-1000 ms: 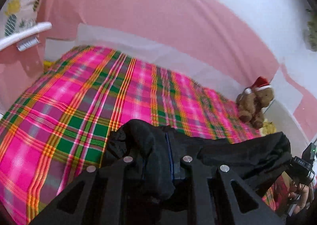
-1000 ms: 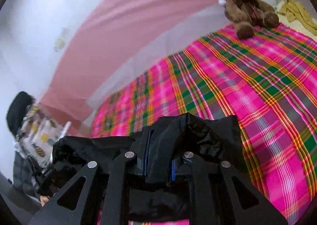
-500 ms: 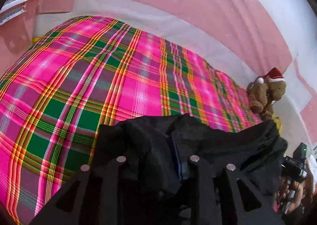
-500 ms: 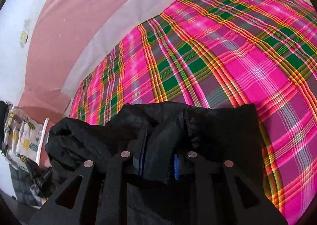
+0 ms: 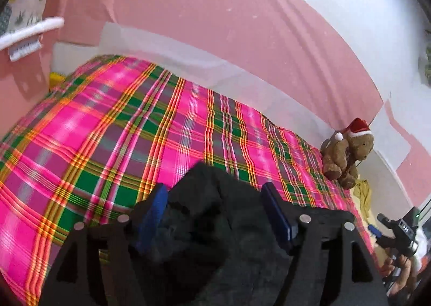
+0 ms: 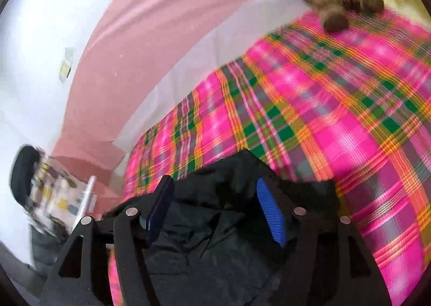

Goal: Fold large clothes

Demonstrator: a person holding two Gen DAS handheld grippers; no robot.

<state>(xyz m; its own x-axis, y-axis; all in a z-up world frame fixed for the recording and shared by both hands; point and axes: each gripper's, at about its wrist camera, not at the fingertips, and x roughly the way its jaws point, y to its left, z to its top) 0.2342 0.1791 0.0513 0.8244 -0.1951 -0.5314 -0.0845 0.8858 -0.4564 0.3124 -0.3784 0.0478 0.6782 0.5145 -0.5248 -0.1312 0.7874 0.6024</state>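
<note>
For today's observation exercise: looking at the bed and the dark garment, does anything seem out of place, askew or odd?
The black garment lies bunched and creased near the edge of the plaid bedspread, not flat. It sits between the opening jaws of the left gripper and right gripper. A teddy bear sits at the bed's corner.

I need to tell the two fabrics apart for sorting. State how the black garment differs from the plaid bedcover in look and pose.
Colour: the black garment is plain and dark; the plaid bedcover is bright pink checked with green and orange.
Pose: the garment lies bunched and creased at the near edge; the bedcover is spread smooth across the bed.
Extent: the garment covers a small part of the bedcover, which spans the whole bed.
Both are soft cloth, and the garment rests on the bedcover.
</note>
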